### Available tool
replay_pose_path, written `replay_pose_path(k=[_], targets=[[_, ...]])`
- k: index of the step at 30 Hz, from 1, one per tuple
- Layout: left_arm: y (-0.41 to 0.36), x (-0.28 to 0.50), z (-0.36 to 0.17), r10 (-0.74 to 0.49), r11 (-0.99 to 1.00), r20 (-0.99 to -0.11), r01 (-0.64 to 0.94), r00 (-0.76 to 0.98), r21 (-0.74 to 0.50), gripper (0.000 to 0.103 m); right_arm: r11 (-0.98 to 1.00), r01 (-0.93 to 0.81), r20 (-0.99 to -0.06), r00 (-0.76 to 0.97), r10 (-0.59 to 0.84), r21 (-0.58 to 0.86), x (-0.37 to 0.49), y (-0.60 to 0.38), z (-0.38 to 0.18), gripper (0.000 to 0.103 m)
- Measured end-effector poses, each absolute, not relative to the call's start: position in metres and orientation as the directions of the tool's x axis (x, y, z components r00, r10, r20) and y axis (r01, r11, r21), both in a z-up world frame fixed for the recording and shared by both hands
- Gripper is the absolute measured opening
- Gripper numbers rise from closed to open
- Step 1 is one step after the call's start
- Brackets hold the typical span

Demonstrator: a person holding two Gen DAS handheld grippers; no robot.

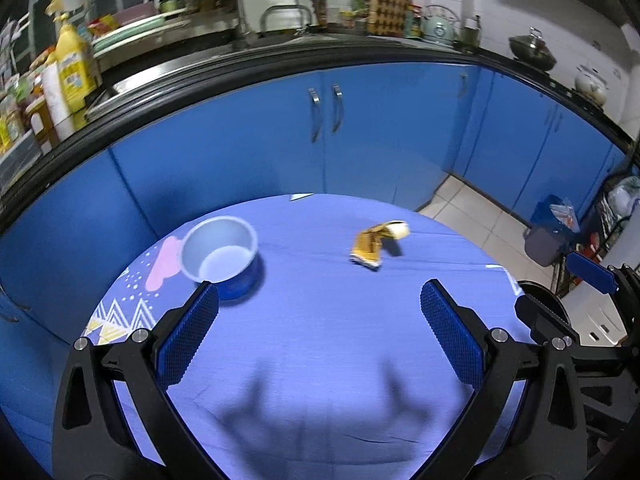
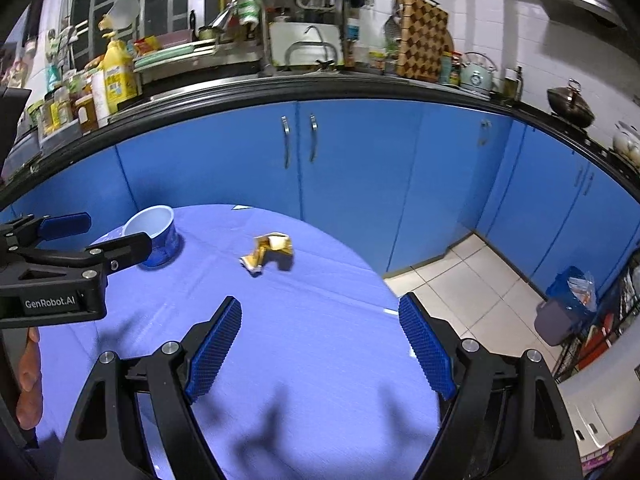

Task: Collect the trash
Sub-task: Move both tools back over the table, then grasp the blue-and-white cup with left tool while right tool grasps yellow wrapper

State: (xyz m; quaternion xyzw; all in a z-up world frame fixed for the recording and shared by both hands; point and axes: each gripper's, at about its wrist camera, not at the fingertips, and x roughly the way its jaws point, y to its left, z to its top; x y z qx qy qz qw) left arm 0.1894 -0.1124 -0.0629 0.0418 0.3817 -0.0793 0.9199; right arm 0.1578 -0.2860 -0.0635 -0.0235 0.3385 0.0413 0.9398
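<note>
Over the near edge of a blue-clothed table point(image 1: 320, 340), the left gripper point(image 1: 319, 300) and right gripper point(image 2: 320, 312) hover with fingers spread wide, nothing between them. Beyond them, a crumpled yellow wrapper point(image 1: 376, 244) lies on the cloth, well apart from both grippers. To the wrapper's left stands an empty blue bowl point(image 1: 220, 252), just past the left gripper's left finger. Behind the wrapper run blue cabinets point(image 1: 360, 128); to its far right, on the tiled floor, a lined trash bin point(image 2: 564, 308).
</note>
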Motion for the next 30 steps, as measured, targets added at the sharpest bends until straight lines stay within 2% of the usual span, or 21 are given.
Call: replay_pose_path(k=[21, 30], targets=[[-0.021, 0.272, -0.121, -0.034, 0.999, -0.780, 0.032, 0.625, -0.019, 0.099, 0.982, -0.187, -0.713, 0.692, 0.110, -0.031, 0.256, -0.222, -0.115, 0.079], [-0.022, 0.297, -0.129, -0.087, 0.996, -0.778, 0.079, 0.622, -0.048, 0.100, 0.985, -0.172, -0.745, 0.659, 0.104, -0.015, 0.296, -0.213, -0.140, 0.079]])
